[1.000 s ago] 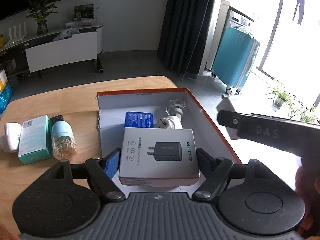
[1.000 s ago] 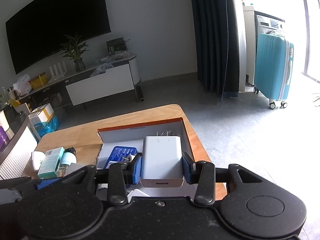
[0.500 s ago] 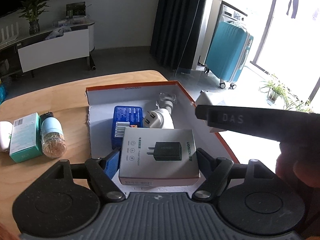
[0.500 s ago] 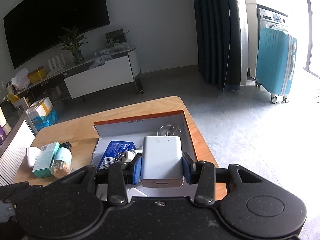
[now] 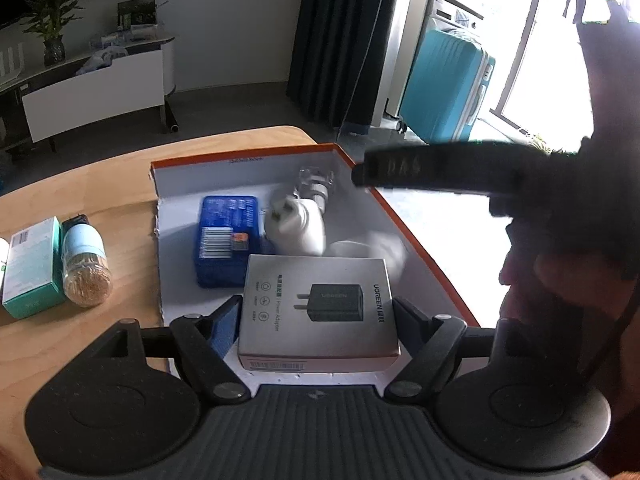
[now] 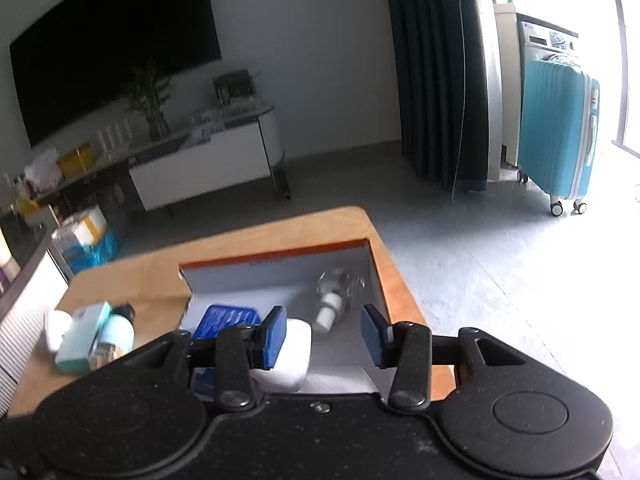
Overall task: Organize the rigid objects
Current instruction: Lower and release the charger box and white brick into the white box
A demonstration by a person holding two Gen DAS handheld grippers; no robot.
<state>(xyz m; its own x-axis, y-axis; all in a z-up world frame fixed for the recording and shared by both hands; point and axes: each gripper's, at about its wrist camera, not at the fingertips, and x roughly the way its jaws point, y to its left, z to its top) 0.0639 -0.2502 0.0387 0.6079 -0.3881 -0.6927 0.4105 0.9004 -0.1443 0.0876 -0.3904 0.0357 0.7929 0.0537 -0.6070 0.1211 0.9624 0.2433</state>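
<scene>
The left gripper (image 5: 316, 312) is clenched on a grey UGREEN power adapter box (image 5: 318, 312), its blue pads pressed against the box's two long sides, holding it over the near end of an orange-rimmed white cardboard box (image 5: 420, 248) on the wooden table (image 5: 100, 184). Inside the cardboard box, at about 11 o'clock from the adapter box, lies a blue packet (image 5: 228, 240); at 12 o'clock sits a white plug adapter (image 5: 298, 228) with a clear faceted fitting (image 5: 316, 184) just beyond it. A blurred white charger block (image 5: 376, 246) lies at about 1 o'clock, against the right wall. The right gripper (image 6: 324, 334) has just been opening: its jaws stand apart with nothing between them, and the white charger block (image 6: 292, 354) sits just below and beside its left pad, already released into the cardboard box (image 6: 376, 276). From the left wrist view the right gripper's dark finger (image 5: 432, 170) crosses above the box's right rim at 2 o'clock, with a hand (image 5: 560, 280) behind it. Outside the box, at 9 o'clock on the table, a teal carton (image 5: 30, 268) lies touching a toothpick jar (image 5: 84, 268).
</scene>
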